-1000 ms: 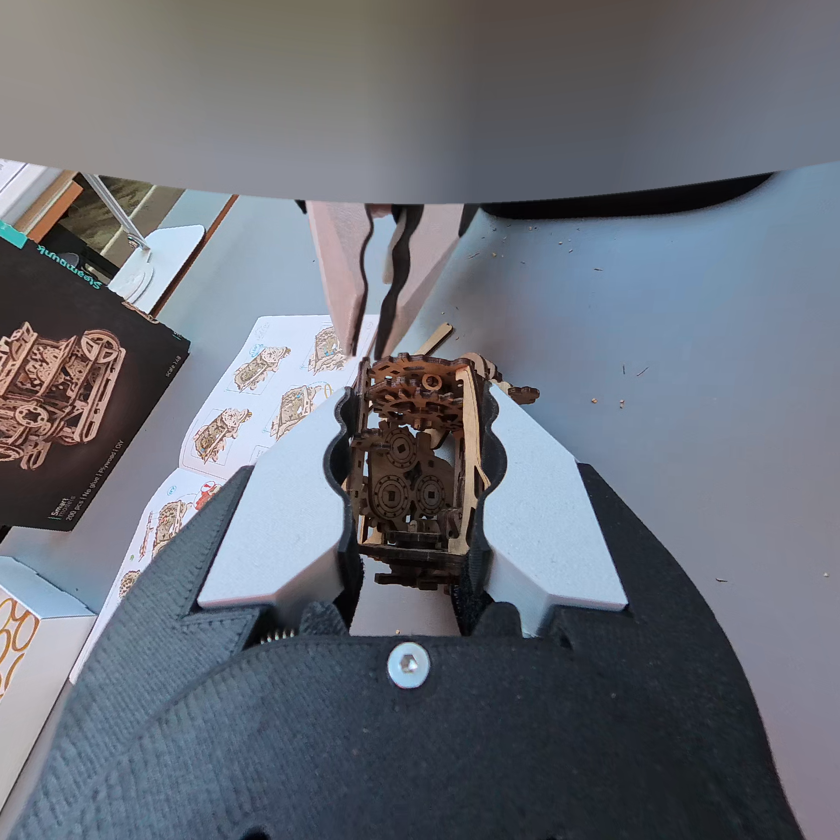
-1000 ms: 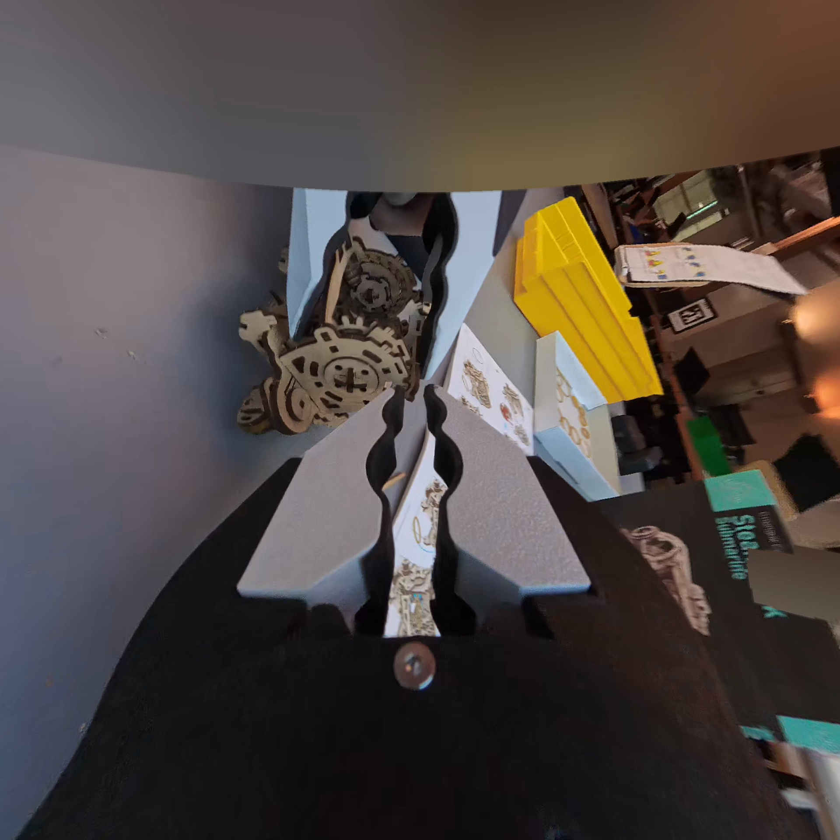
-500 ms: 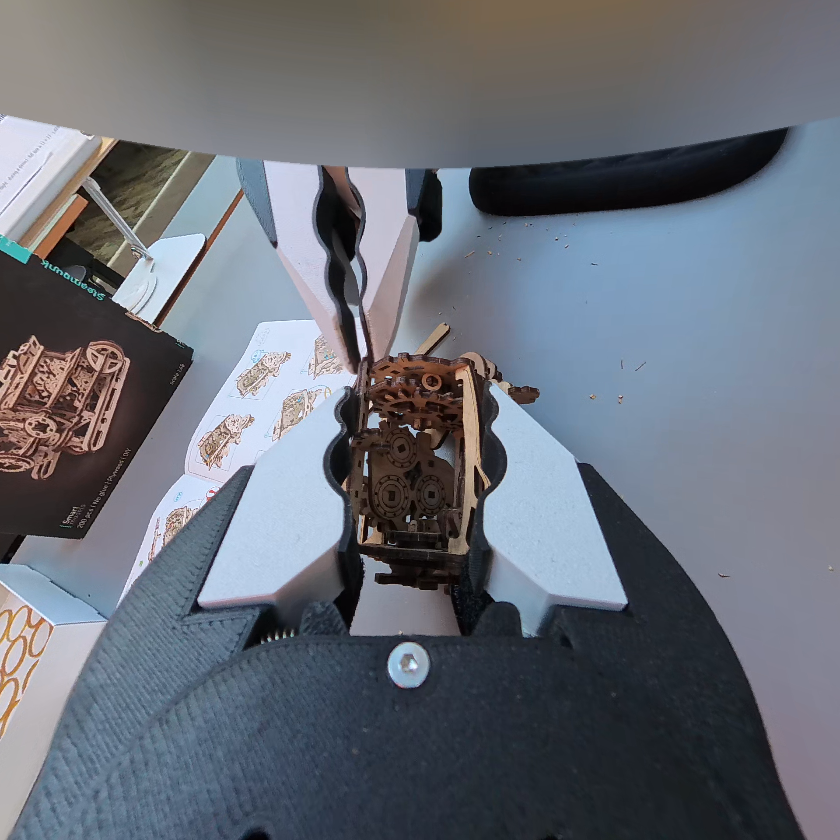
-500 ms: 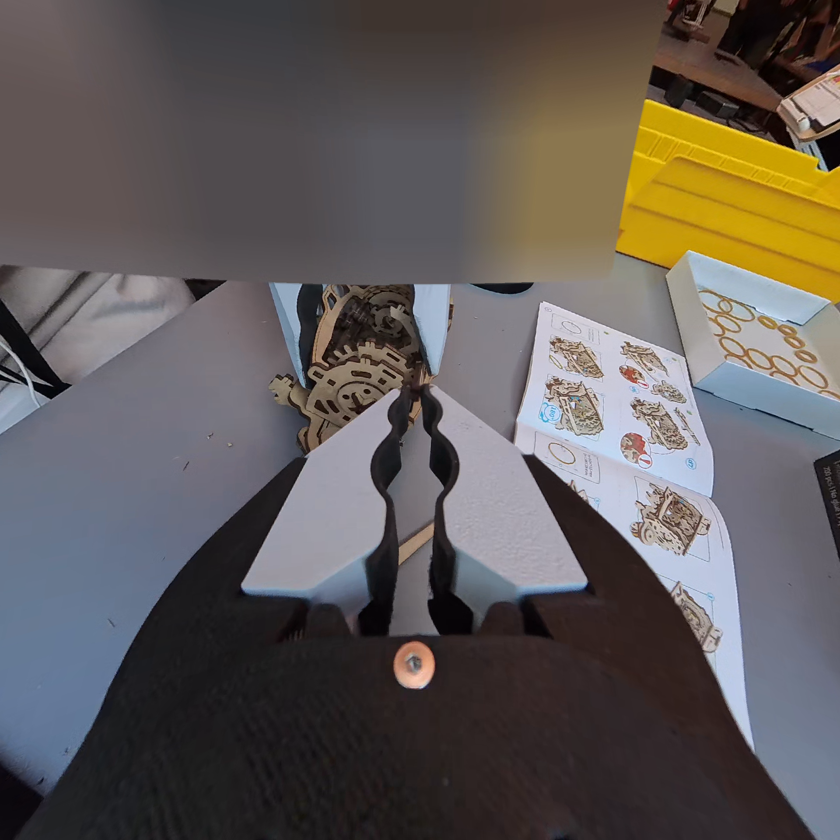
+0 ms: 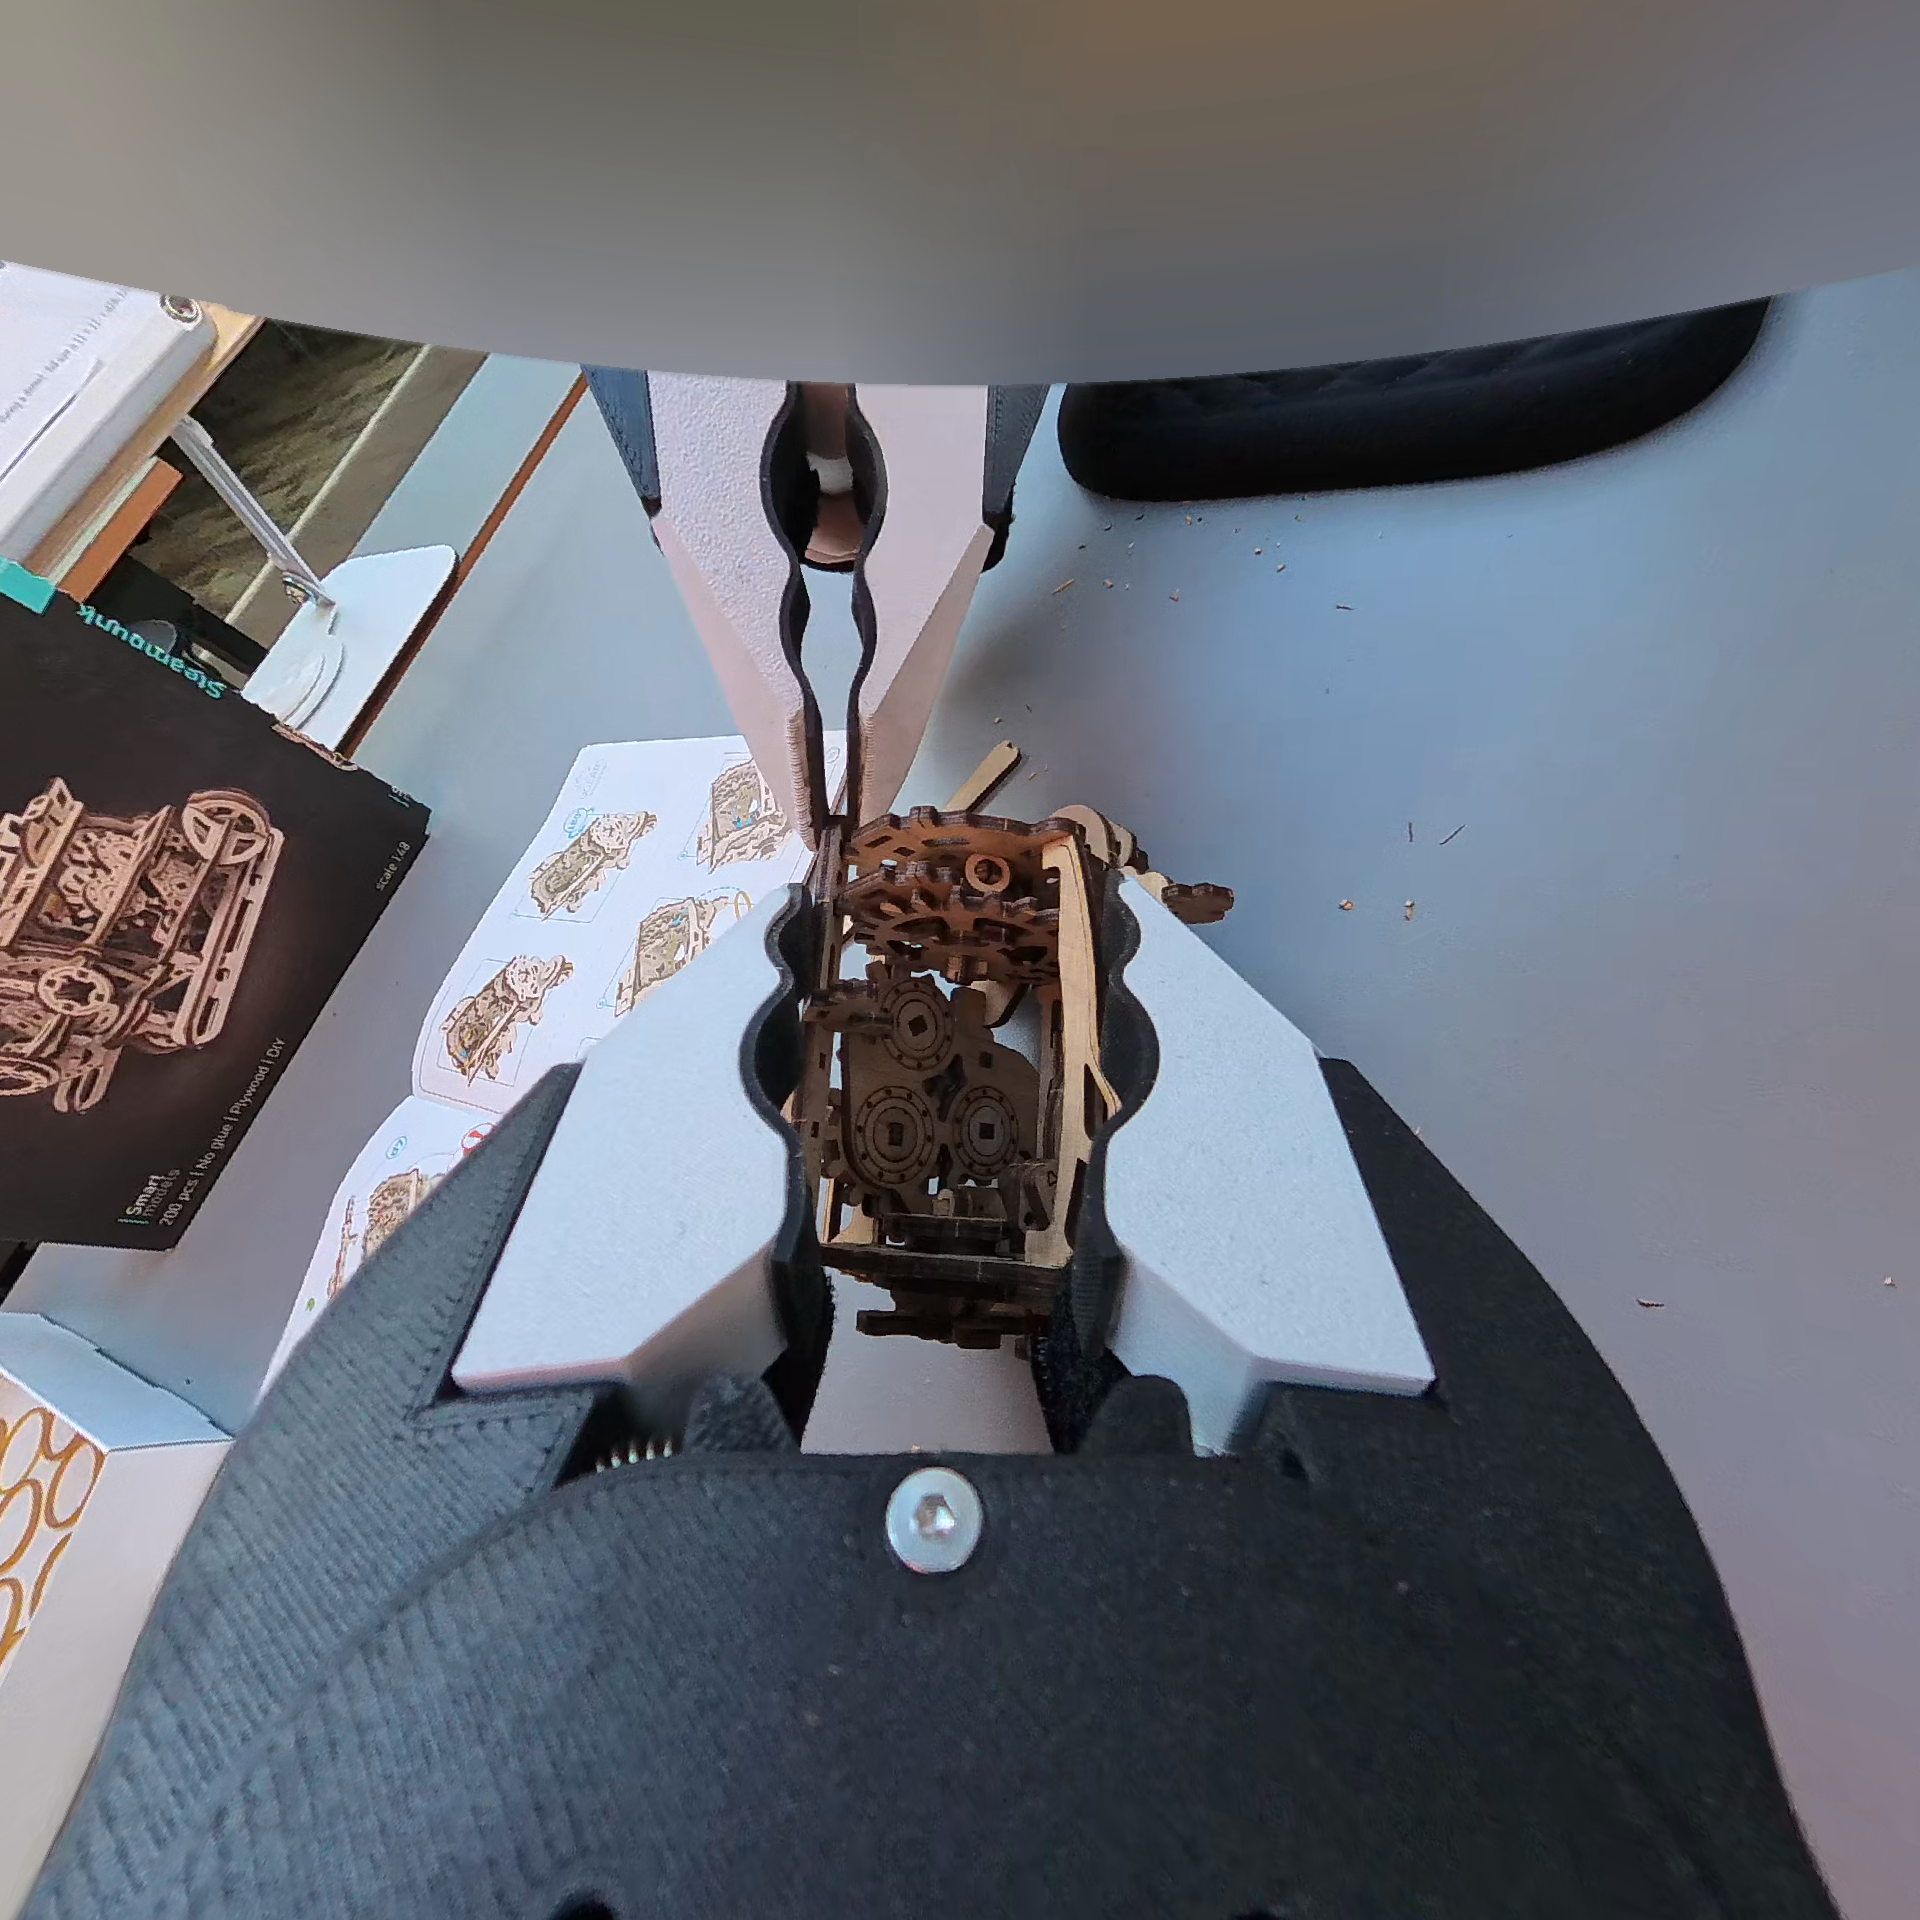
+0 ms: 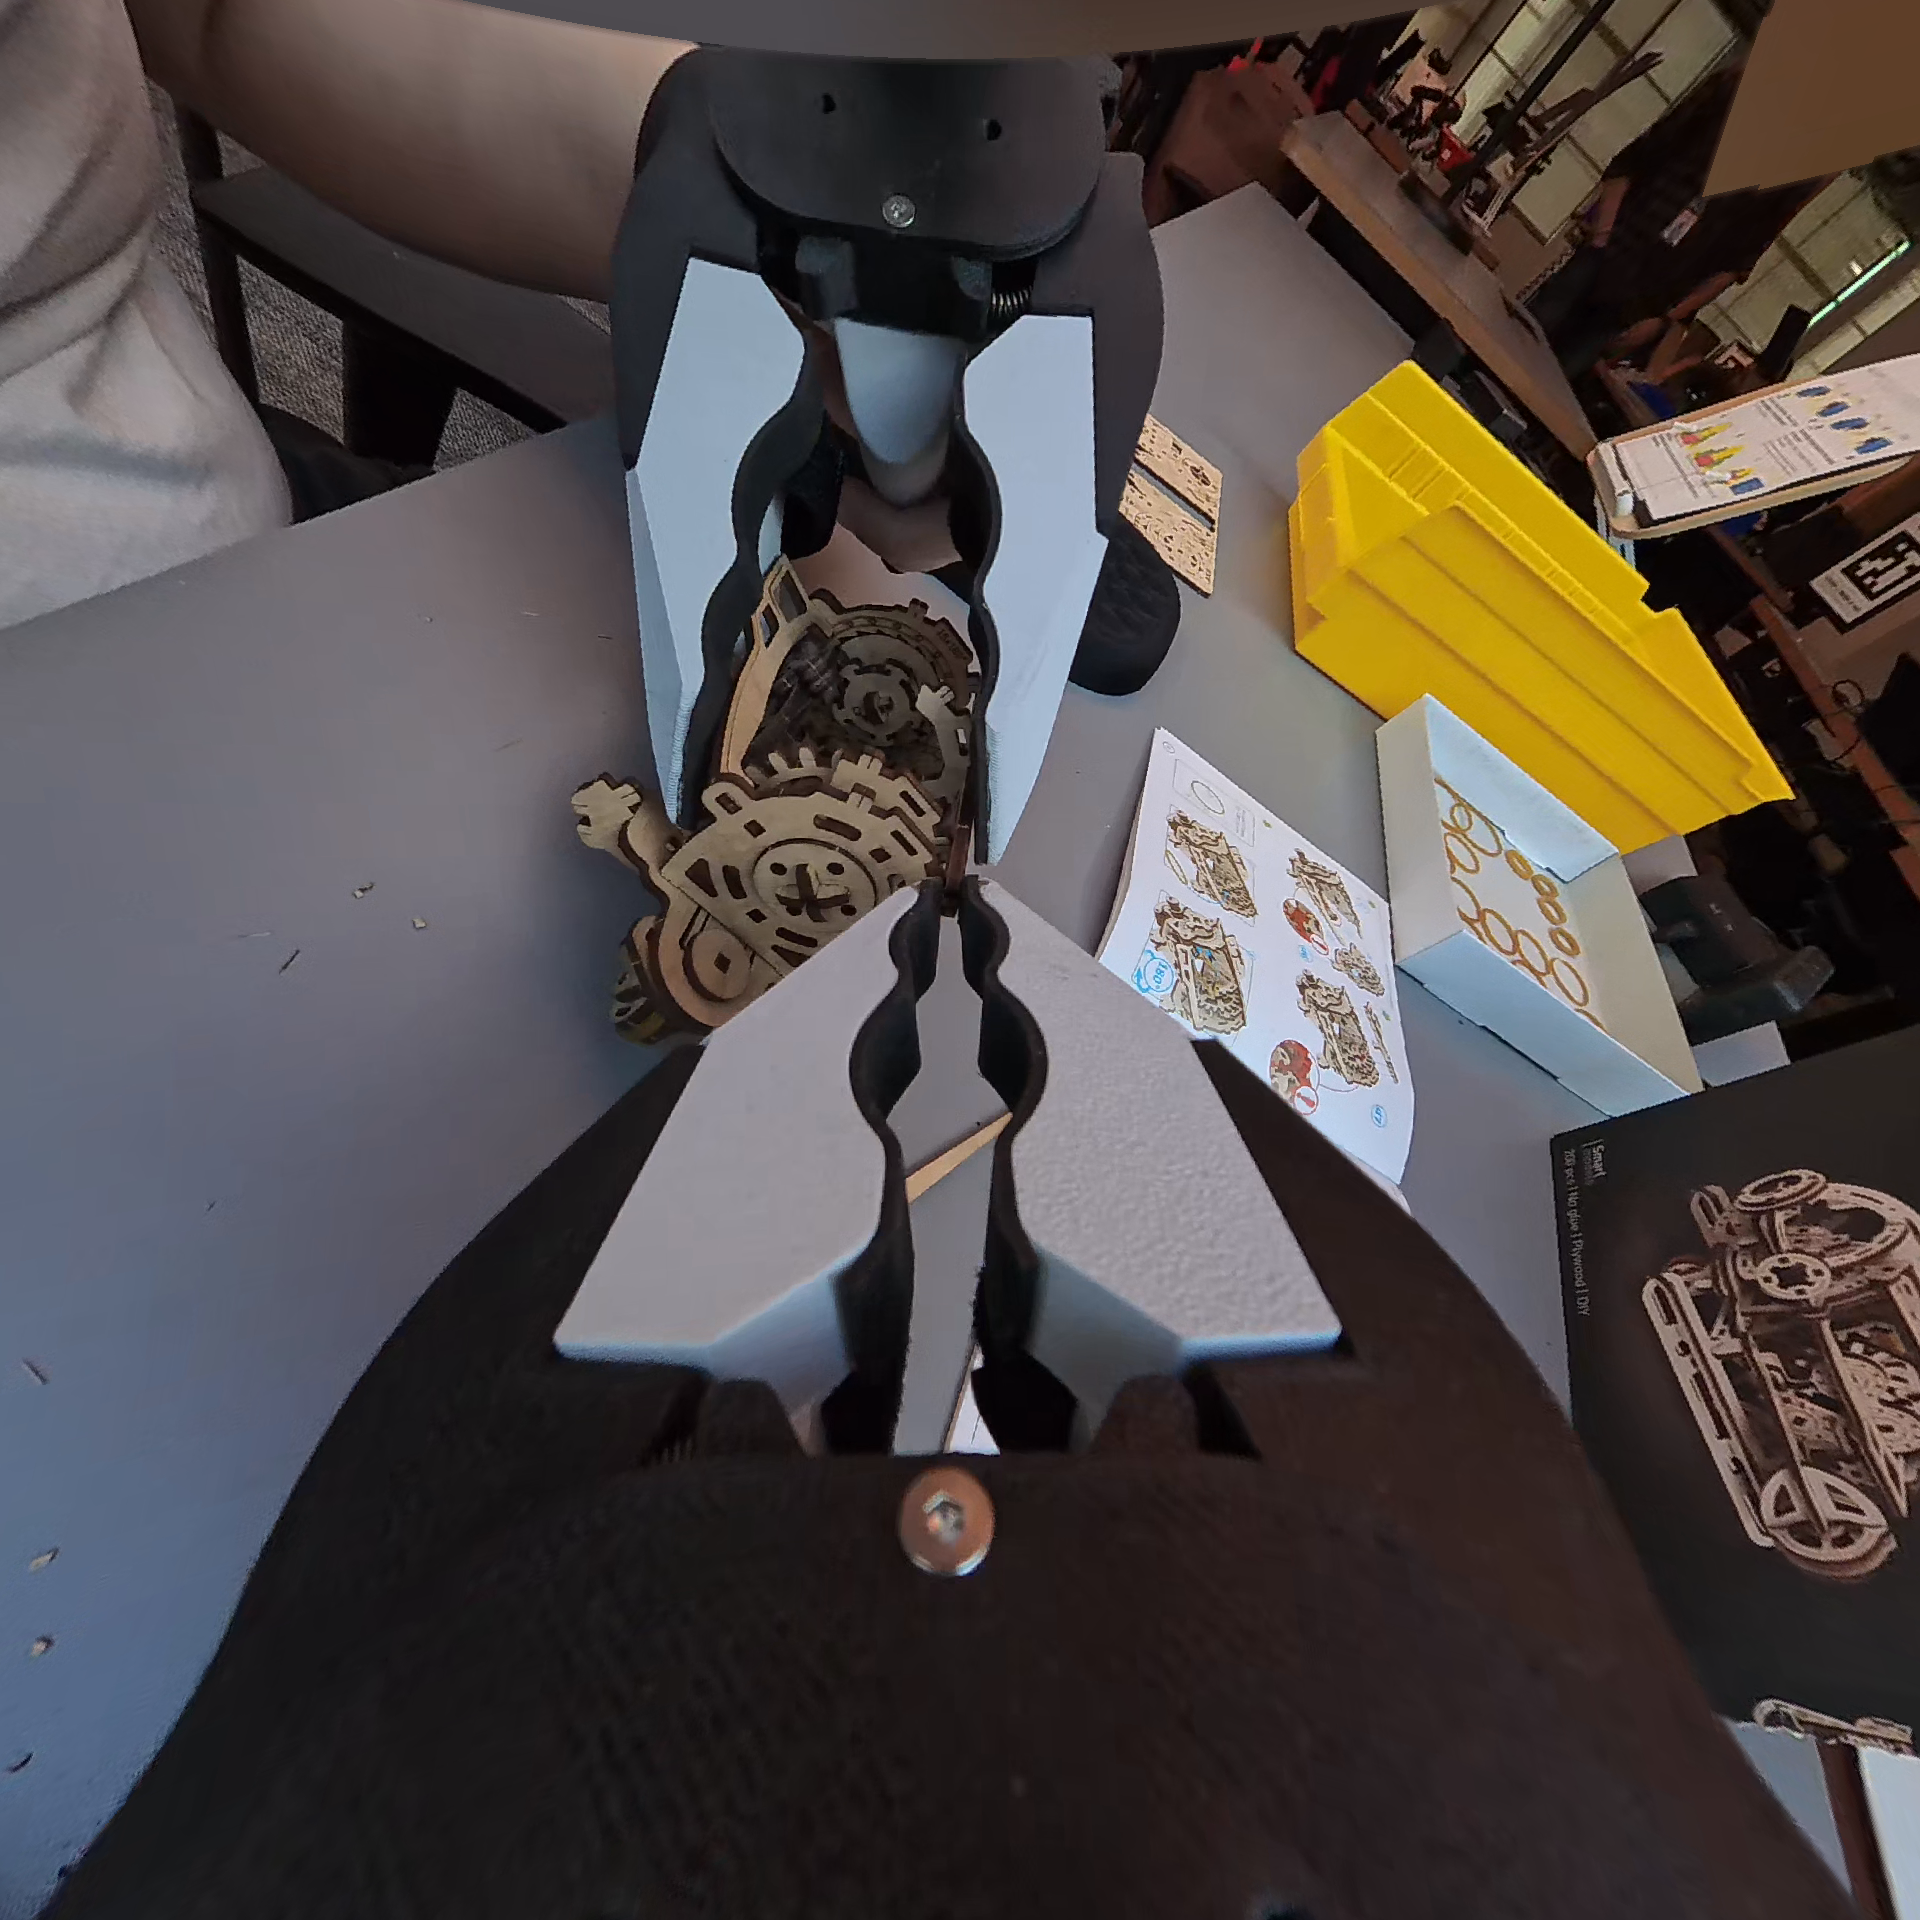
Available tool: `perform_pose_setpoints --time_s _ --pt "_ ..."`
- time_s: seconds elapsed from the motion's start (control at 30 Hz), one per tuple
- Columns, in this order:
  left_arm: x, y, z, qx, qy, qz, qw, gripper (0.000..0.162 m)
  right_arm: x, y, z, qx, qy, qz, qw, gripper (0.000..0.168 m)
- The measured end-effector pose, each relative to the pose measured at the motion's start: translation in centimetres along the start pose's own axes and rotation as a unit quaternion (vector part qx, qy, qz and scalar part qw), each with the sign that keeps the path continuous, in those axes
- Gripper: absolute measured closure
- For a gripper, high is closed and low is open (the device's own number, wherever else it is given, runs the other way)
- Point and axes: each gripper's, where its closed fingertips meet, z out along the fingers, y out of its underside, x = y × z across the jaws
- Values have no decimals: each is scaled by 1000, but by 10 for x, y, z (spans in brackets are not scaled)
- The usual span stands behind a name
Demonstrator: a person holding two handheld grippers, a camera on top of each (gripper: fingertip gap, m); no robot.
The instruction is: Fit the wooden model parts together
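1. Your left gripper (image 5: 951, 883) is clamped around the wooden model (image 5: 940, 1049), one finger pressing each side.
2. Your right gripper (image 6: 943, 899) points straight at the left one, tips nearly meeting it.
3. Its fingers (image 6: 774, 1122) are drawn almost together, pinching the thin edge of the model at the very tips.

Booklet (image 6: 1262, 956) crowds right of model (image 6: 790, 883); left table (image 6: 260, 935) free.
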Motion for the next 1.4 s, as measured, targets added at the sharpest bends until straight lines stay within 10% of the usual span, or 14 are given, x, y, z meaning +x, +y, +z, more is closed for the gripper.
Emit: perform_pose_setpoints --time_s 0.3,0.8,1.4 --pt "1 0 1 -3 -2 14 1000 109 -2 1 -1 -26 -15 -2 1000 164" --pt "-6 1 5 -37 -68 7 997 108 24 -15 -16 -102 104 360 922 128" --pt "-7 3 5 -61 -112 27 991 108 3 -3 -7 -198 258 380 866 153"
